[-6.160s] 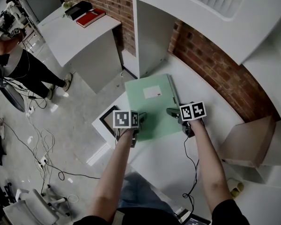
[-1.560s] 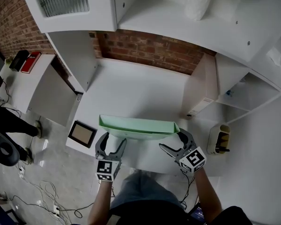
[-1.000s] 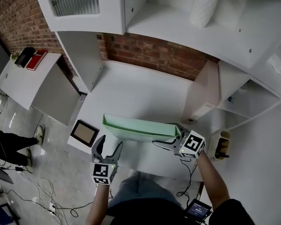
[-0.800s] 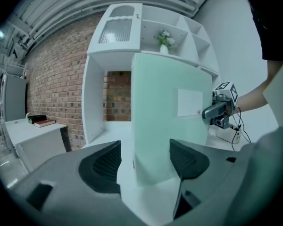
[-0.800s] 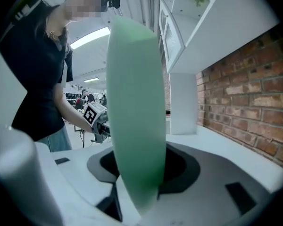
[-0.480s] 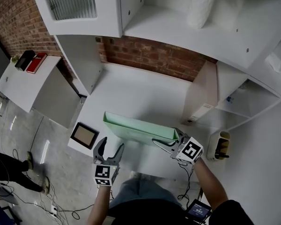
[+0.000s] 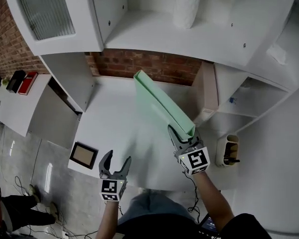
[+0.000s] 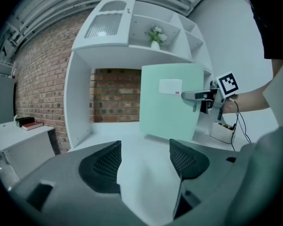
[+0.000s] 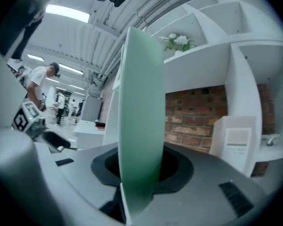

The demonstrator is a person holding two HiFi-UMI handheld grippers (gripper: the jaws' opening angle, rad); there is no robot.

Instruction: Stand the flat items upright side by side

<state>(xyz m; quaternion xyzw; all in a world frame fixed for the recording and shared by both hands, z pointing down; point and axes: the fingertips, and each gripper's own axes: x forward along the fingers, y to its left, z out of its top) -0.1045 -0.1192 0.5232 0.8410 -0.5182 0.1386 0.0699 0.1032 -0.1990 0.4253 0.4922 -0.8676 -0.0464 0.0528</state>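
Bright even indoor light, soft shadows, fisheye bending with dark corners in gripper views, slight blur

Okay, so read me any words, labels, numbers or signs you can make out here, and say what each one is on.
No text here is readable.
White label on the green folder: looks blank or too faint to read.
Label on the white box file: print too blurred.
Marker cubes: black-and-white patterns, no letters.
Red book: too small to tell.
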